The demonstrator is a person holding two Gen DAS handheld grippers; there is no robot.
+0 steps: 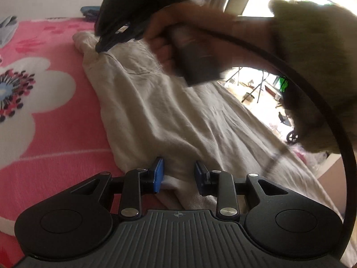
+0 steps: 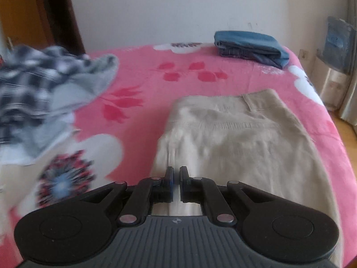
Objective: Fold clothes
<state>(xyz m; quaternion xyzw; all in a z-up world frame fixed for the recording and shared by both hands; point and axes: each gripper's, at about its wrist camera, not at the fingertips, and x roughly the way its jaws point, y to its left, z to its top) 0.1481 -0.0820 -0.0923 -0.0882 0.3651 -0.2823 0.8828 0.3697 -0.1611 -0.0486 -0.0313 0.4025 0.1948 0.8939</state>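
On the pink flowered bedspread (image 2: pixel 138 71) lie the beige trousers (image 2: pixel 234 138), spread flat with the waistband toward the far wall; no brand, label or readable writing shows on them or on either tool, only a small round mark on each gripper's grey body. From the left wrist view, the left gripper (image 1: pixel 179 175) sits low at the near end of the trousers with its blue pads part-way apart and a ridge of the beige cloth between them; whether the pads actually press on it I cannot tell. Beyond it, a hand (image 1: pixel 162 42) in a bulky olive sleeve (image 1: pixel 312 55) clasps the handle of the right gripper (image 1: pixel 103 45), which slants down so that its tip meets the far waistband end, blurred. The right wrist view shows those jaws clenched almost together, seemingly with nothing held. A folded blue garment (image 2: pixel 250 47) rests near the bed's far edge by the wall, well apart from the trousers, and a heap of checked and grey clothes (image 2: pixel 44 89) lies at the left. Open bedspread remains between them; the right edge drops to a wooden floor (image 2: pixel 348 138).
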